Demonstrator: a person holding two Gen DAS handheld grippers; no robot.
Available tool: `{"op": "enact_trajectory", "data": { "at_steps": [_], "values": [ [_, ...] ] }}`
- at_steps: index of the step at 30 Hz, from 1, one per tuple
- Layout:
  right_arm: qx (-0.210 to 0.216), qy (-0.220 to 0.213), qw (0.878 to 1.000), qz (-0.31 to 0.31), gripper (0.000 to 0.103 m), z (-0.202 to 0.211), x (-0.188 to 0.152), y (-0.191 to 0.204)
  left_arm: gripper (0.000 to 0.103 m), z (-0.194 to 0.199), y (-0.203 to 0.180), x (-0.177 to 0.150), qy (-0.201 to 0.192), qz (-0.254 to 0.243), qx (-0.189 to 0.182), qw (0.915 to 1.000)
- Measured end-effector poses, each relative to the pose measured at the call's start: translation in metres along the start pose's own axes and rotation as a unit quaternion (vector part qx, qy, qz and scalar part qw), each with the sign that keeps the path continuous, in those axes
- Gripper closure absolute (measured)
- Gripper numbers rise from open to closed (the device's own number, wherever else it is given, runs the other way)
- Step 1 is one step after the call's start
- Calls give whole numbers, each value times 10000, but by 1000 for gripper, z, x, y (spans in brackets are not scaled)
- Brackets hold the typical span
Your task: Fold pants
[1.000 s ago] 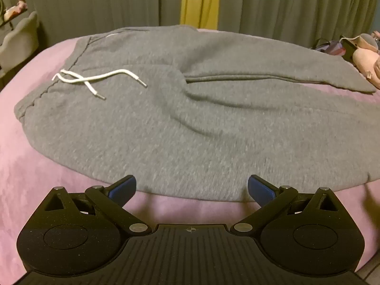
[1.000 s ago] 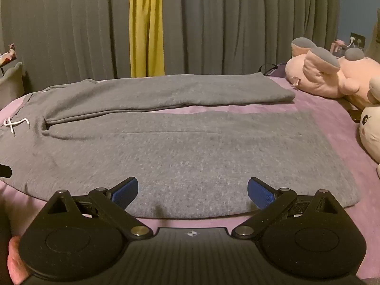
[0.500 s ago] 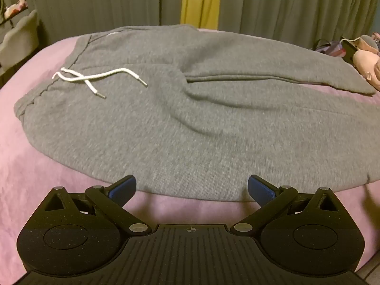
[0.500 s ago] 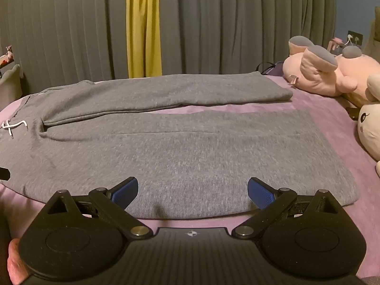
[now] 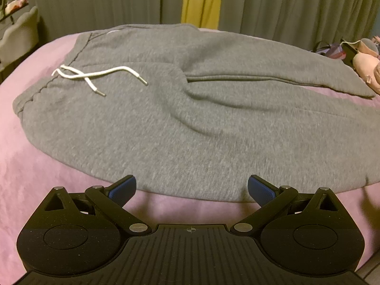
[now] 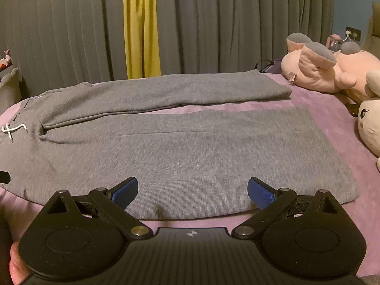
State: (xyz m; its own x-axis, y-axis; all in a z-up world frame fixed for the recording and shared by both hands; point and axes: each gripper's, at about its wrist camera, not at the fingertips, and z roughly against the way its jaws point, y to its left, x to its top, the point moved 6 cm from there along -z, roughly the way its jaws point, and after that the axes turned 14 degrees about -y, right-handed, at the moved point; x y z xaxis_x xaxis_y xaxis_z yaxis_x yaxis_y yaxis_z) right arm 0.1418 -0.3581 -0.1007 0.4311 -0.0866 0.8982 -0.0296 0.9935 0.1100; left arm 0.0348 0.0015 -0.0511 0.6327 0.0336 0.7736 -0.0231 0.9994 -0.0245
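Note:
Grey sweatpants (image 5: 190, 118) lie flat on a pink bed (image 5: 28, 166), waistband at the left with a white drawstring (image 5: 95, 74), both legs stretched to the right. In the right wrist view the pants (image 6: 190, 152) show a near leg and a far leg (image 6: 178, 92) with a strip of bed between them. My left gripper (image 5: 192, 188) is open and empty at the near edge of the hip area. My right gripper (image 6: 192, 191) is open and empty over the near edge of the near leg.
Pink plush toy (image 6: 327, 68) and a white plush (image 6: 370, 123) lie at the right end of the bed. Grey curtains with a yellow strip (image 6: 140, 30) hang behind. A grey chair (image 5: 16, 38) stands at the far left.
Both grippers have shifted slightly forward and to the left over the pants' near edge. The pants have not moved.

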Motion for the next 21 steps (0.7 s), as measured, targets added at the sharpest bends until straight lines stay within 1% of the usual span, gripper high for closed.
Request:
{"op": "enact_trajectory", "data": {
  "at_steps": [17, 18, 21],
  "values": [
    [-27, -1, 10000, -43, 4, 0, 0, -1, 0, 4, -2, -5, -1, 91, -55, 9999],
    [-31, 4, 10000, -50, 4, 0, 0, -1, 0, 0, 2, 0, 10, 114, -61, 9999],
    [-38, 15, 10000, -66, 4, 0, 0, -2, 0, 0, 3, 0, 8, 139, -54, 9999]
  ]
}}
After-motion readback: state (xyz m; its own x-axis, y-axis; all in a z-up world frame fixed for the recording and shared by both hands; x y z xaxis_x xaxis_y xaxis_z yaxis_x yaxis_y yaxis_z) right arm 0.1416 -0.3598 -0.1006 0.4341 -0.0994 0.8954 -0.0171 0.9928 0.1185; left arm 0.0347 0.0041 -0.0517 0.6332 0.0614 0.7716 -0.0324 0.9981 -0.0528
